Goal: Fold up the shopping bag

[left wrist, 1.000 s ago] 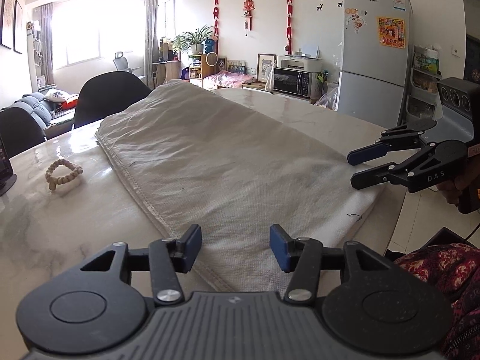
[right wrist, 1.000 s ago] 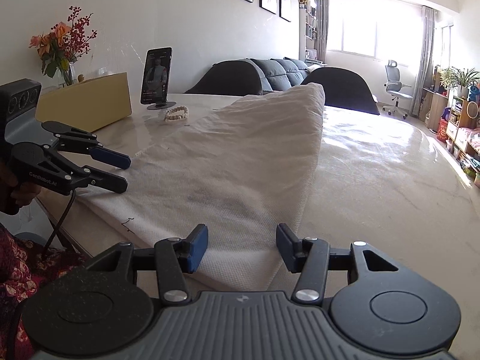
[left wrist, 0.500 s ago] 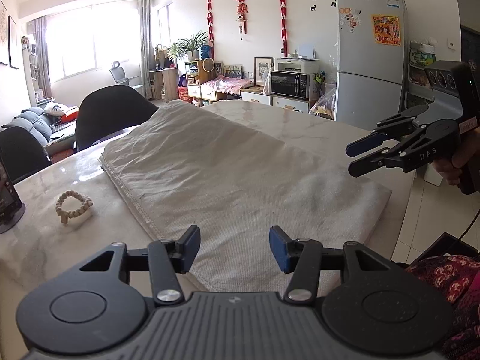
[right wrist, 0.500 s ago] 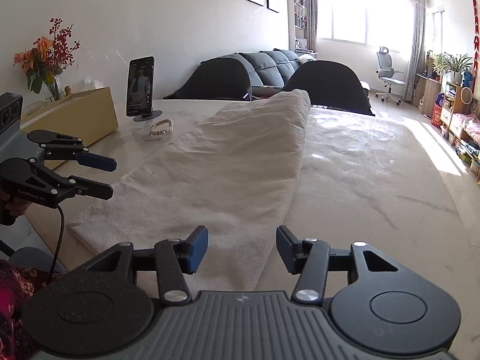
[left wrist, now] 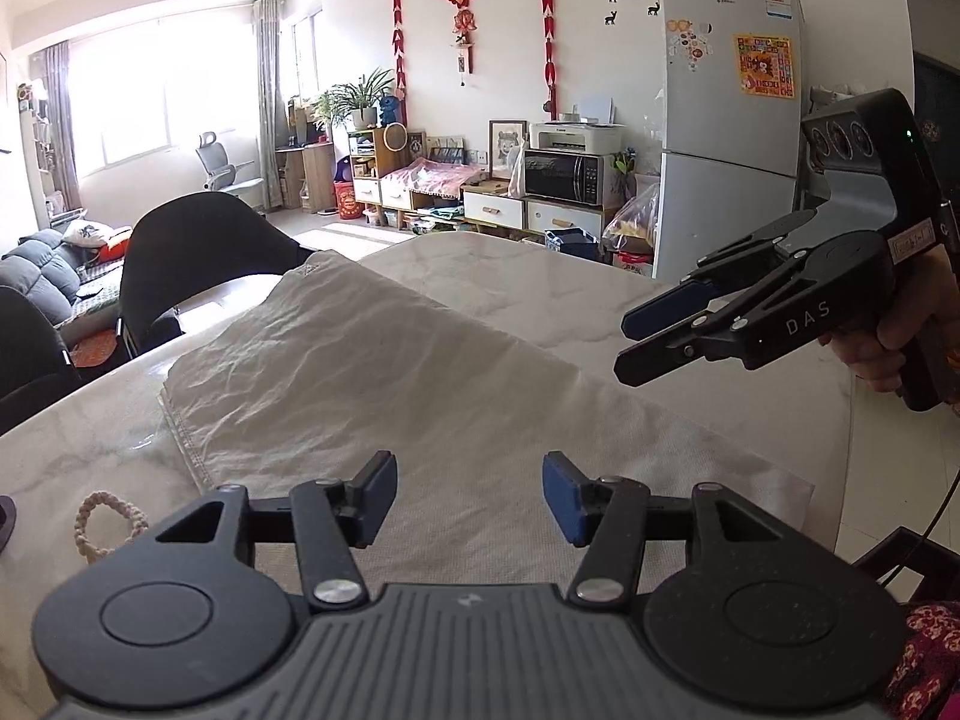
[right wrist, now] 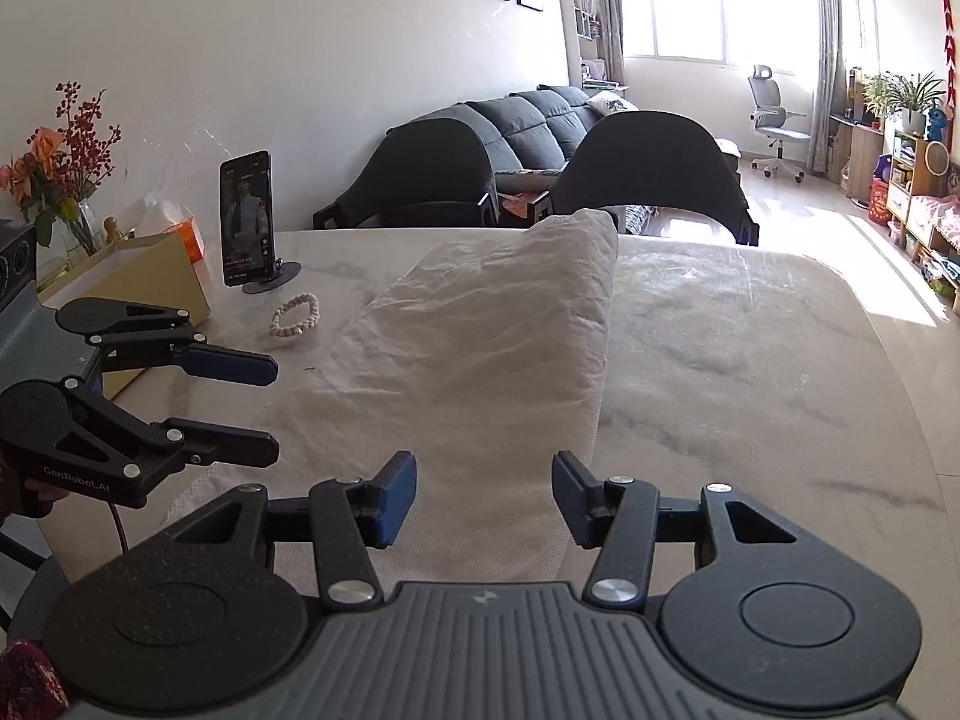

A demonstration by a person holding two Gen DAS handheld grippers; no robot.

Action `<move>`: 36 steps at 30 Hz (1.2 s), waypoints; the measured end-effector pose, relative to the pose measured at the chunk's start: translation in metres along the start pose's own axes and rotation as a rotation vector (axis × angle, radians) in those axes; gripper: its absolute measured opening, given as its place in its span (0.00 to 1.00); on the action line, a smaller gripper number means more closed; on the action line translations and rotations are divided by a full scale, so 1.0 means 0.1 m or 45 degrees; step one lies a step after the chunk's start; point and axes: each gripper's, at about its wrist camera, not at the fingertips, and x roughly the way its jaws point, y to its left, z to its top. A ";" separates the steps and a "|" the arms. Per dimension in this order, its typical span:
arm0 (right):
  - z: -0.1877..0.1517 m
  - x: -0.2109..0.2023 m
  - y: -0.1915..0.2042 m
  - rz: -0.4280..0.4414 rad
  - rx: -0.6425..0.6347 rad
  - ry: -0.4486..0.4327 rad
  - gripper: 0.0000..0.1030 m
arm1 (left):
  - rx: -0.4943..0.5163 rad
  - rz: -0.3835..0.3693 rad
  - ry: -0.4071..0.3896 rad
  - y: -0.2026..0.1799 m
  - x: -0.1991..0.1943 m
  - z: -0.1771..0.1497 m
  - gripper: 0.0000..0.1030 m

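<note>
Bag lies flat along the marble worktop, its near end at the edge by the person, apparently already folded lengthwise into a long strip, though the layers are hard to read. Cross folds look still to do. Left claw hangs above that end, jaws half wide and opening, nothing between them. Right claw hovers alongside, half open, empty. Bracelet and phone sit beside the bag.

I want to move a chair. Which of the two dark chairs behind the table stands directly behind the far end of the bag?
In the right wrist view, the right-hand chair: the bag ends at its seat. The other chair stands further left.
</note>
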 end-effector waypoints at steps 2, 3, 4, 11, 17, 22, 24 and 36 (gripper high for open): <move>0.08 0.08 -0.03 0.003 0.009 0.010 0.51 | -0.001 -0.005 -0.002 0.05 0.08 0.06 0.54; 0.12 0.13 -0.05 0.004 0.013 0.015 0.50 | -0.004 -0.006 -0.003 0.08 0.13 0.09 0.54; 0.17 0.19 -0.07 0.007 0.015 0.024 0.50 | -0.009 -0.008 -0.003 0.11 0.17 0.11 0.54; 0.41 0.49 -0.16 0.013 0.027 0.051 0.45 | -0.082 -0.020 -0.010 0.30 0.51 0.27 0.54; 0.59 0.77 -0.30 -0.004 0.059 0.058 0.44 | -0.081 0.005 -0.047 0.38 0.73 0.33 0.54; 0.69 0.96 -0.37 -0.001 0.089 0.065 0.44 | -0.099 0.001 -0.041 0.43 0.96 0.30 0.54; 0.72 1.02 -0.38 0.001 0.096 0.070 0.44 | -0.104 0.005 -0.025 0.45 1.02 0.28 0.54; 0.81 1.50 -0.47 -0.062 0.135 0.125 0.44 | -0.206 -0.047 0.063 0.58 1.24 0.11 0.58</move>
